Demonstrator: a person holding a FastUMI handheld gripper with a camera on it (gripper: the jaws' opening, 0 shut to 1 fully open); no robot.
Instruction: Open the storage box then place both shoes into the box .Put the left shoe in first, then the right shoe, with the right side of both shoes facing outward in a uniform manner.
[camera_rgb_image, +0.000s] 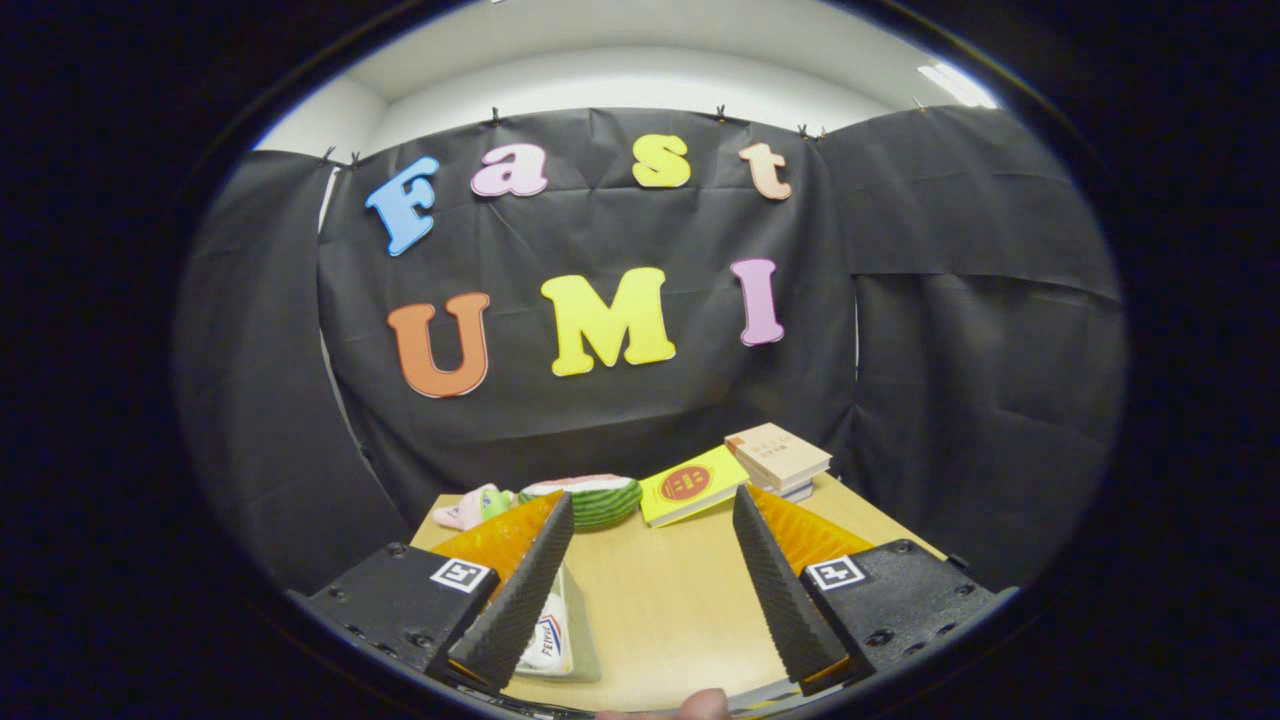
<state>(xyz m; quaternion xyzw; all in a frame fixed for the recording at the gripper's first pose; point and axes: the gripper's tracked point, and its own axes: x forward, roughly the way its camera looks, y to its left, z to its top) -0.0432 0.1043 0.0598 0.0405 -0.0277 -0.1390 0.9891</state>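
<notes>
My gripper (652, 505) hangs spread, holding nothing. A clear storage box (565, 635) (I think) peeks beside the left finger, lower centre; shoes unseen, so progress is unreadable.

Clear, white-labelled storage box (572, 632) sits partly hidden behind the spread tool's (650, 500) left finger.

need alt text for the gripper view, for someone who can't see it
The open claw hangs over a bare wooden table, holding nothing. Beyond its fingers, along the far edge, lie a pink soft toy, a watermelon-slice toy, a yellow book and a stack of books.
</notes>
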